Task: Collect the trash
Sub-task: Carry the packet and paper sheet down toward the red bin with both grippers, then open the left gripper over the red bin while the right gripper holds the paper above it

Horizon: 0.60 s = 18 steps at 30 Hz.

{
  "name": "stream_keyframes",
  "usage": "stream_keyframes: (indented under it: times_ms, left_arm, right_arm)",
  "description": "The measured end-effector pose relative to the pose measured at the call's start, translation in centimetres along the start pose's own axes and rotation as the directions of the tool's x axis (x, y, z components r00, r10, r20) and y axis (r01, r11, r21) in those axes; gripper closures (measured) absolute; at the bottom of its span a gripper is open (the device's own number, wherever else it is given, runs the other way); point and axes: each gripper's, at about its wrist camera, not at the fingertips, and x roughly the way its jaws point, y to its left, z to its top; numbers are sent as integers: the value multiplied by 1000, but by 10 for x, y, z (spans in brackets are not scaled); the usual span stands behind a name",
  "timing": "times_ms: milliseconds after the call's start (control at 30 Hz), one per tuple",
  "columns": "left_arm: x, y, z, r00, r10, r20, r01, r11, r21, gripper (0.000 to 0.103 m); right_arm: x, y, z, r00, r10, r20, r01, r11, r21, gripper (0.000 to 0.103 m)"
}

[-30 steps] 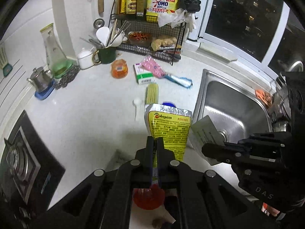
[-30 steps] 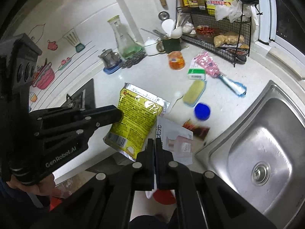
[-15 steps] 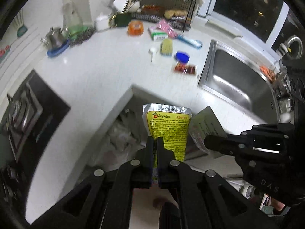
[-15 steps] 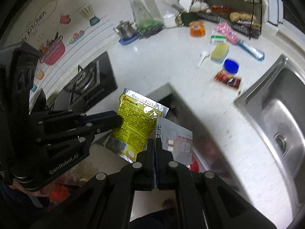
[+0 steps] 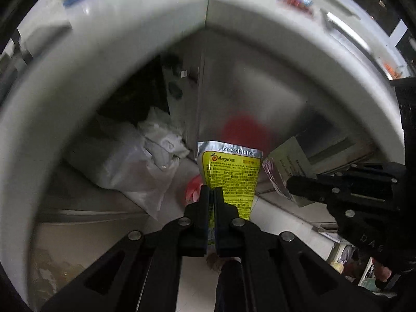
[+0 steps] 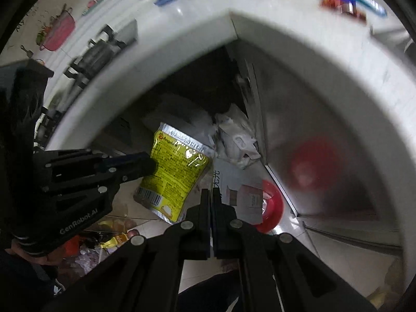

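Note:
My left gripper (image 5: 212, 189) is shut on the lower edge of a yellow and silver pouch (image 5: 231, 171), which stands up from the fingers. The right wrist view shows the same pouch (image 6: 176, 171) held from the left by the left gripper (image 6: 153, 165). My right gripper (image 6: 211, 192) is shut on a white printed paper packet (image 6: 239, 195). In the left wrist view that packet (image 5: 283, 161) sticks out from the right gripper (image 5: 291, 184) beside the pouch. Both grippers point steeply down below the counter edge. A red round bin (image 6: 273, 205) sits on the floor just behind the packet.
The white counter edge (image 5: 104, 52) arcs overhead, blurred. White plastic bags (image 5: 145, 156) lie in the dark space under it, left of a steel cabinet door (image 5: 260, 98) showing a red reflection. Loose wrappers (image 6: 114, 239) lie on the floor at lower left.
Both grippers have sunk from above the counter to below its edge, carrying the pouch and the packet. The counter items have slid to the top of both views.

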Motion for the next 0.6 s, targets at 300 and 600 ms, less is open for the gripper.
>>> stream_keyframes:
  times_ms: [300,600]
  left_arm:
    - [156,6,-33,998,-10,-60,12,999,38,101]
    - [239,3,-46,994,-34,-108,42,996,75,100]
  right_arm:
    - [120,-60,-37,998,-21,-60,23,999,33,102]
    - [184,-101,-57,994,-54,-91,59,997,56,102]
